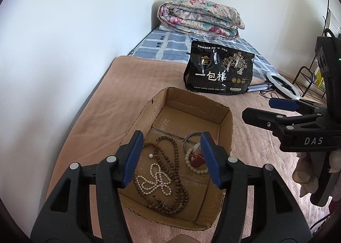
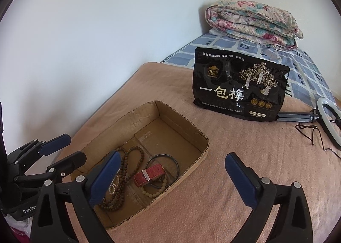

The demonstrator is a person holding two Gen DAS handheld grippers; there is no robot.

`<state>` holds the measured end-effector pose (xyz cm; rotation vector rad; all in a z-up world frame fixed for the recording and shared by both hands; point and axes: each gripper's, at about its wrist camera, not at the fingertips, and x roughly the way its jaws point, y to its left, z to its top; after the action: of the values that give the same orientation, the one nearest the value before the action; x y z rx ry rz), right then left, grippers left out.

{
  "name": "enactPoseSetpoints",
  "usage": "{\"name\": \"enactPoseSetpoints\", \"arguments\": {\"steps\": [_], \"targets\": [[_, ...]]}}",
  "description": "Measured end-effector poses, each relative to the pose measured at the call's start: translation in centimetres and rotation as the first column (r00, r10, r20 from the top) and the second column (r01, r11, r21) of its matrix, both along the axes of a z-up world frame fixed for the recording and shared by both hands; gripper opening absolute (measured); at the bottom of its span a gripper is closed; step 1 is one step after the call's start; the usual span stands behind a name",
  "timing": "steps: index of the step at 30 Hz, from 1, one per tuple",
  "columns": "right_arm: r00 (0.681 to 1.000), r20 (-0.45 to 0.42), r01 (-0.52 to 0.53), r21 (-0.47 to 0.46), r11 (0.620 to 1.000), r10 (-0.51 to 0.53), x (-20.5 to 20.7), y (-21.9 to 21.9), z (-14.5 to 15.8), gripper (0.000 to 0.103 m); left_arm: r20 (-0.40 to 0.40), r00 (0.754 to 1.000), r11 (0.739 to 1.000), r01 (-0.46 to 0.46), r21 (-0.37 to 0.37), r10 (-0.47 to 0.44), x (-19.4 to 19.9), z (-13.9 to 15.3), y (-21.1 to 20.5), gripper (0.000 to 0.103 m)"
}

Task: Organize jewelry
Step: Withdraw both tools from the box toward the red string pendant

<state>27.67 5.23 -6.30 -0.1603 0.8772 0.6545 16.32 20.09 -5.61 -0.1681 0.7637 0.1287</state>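
Both tongs are held open and empty: the left gripper (image 1: 170, 157) above the box (image 1: 226, 115), the right gripper (image 2: 172, 176) at its 3 o'clock side. All visible jewelry lies inside already (brown beads (image 1: 170, 170), pearls (image 1: 155, 181), bangle (image 2: 164, 166), red strap (image 2: 149, 174)). None is seen on the blanket (image 2: 245, 138), so the task is judged nearly done.

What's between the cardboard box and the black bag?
Only bare pink blanket between the cardboard box and the black snack bag, in the right wrist view.

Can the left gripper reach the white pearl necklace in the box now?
Probably yes: the left gripper is open above the cardboard box, and the pearl necklace lies uncovered on the brown bead strand.
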Motion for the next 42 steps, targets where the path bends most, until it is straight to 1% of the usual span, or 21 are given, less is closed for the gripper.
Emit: {"name": "enactPoseSetpoints", "arguments": {"steps": [8, 22, 33, 42], "targets": [[1.000, 0.016, 0.014, 0.009, 1.000, -0.014, -0.7, -1.5, 1.2, 0.100, 0.012, 1.000, 1.000, 0.017, 0.016, -0.017, -0.7, 0.8, -1.1, 0.057], [0.997, 0.054, 0.051, 0.013, 0.999, -0.052, -2.4, -4.9, 3.5, 0.103, 0.052, 0.997, 0.998, 0.051, 0.032, -0.052, -1.7, 3.3, -4.1, 0.057], [0.991, 0.076, 0.108, 0.026, 0.994, -0.110, -3.8, -9.6, 5.2, 0.103, 0.076, 0.992, 0.995, 0.099, 0.026, -0.101, -2.3, 4.9, -7.6, 0.057], [0.982, 0.077, 0.168, 0.047, 0.985, -0.172, -4.7, -14.5, 6.1, 0.103, 0.094, 0.984, 0.988, 0.148, 0.035, -0.150, -2.8, 6.0, -10.9, 0.057]]}}
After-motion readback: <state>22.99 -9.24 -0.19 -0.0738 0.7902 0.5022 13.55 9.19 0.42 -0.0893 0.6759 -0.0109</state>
